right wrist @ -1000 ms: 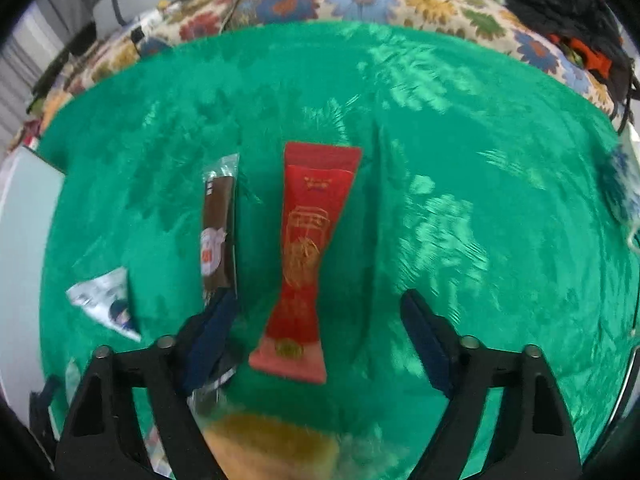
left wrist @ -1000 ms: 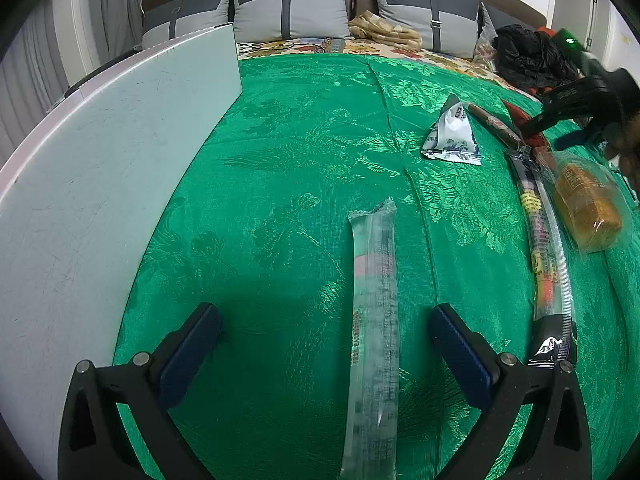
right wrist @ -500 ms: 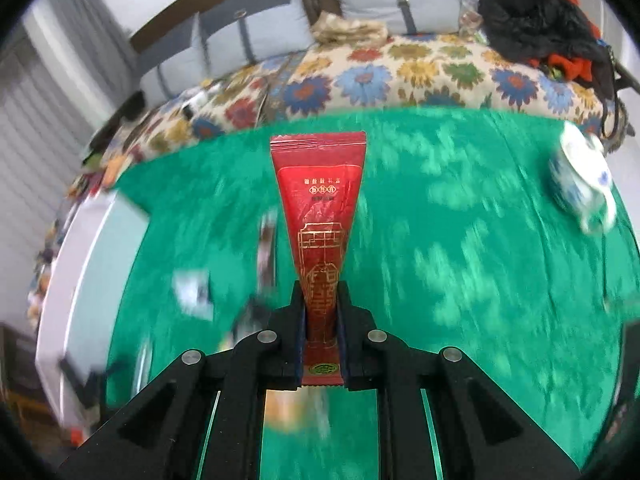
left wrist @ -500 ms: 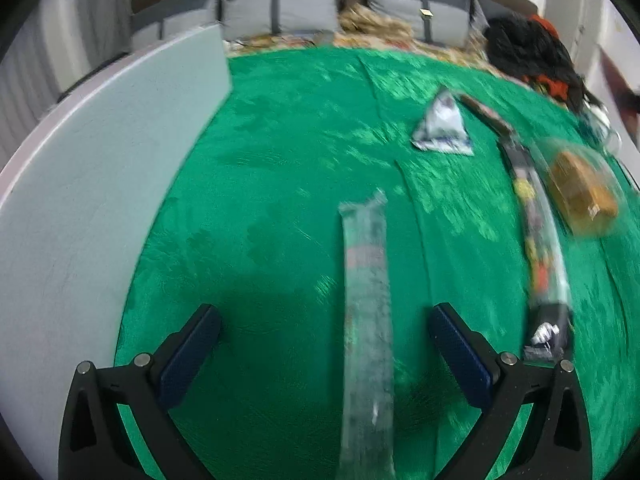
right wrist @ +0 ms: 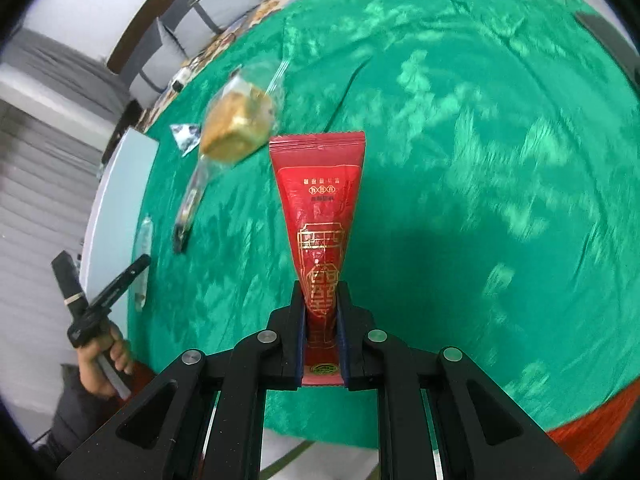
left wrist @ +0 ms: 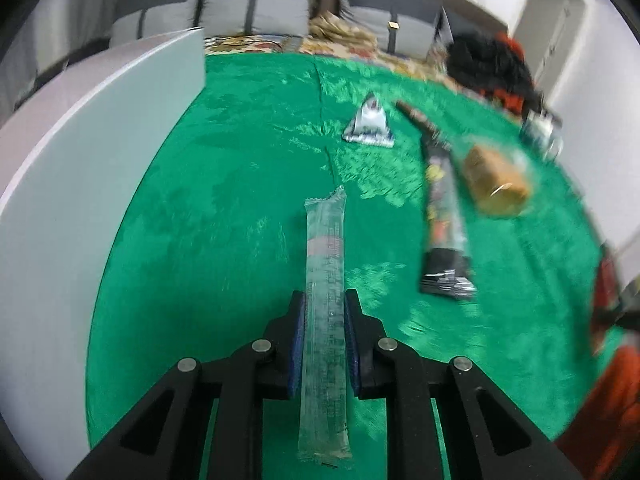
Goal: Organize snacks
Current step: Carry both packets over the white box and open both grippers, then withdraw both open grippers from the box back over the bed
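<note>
Above the green cloth (left wrist: 240, 208), left tongs (left wrist: 325, 308) clamp a clear stick (left wrist: 325, 264); right tongs (right wrist: 320, 300) clamp a red sachet (right wrist: 320, 200).

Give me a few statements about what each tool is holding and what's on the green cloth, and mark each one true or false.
1. The left tool is shut on a clear stick pack. True.
2. The right tool is open. False: it is shut on a red pouch.
3. A wrapped yellow cake lies on the green cloth. True.
4. The triangular silver packet is in the left tool. False: it lies on the cloth, apart from the tool.
</note>
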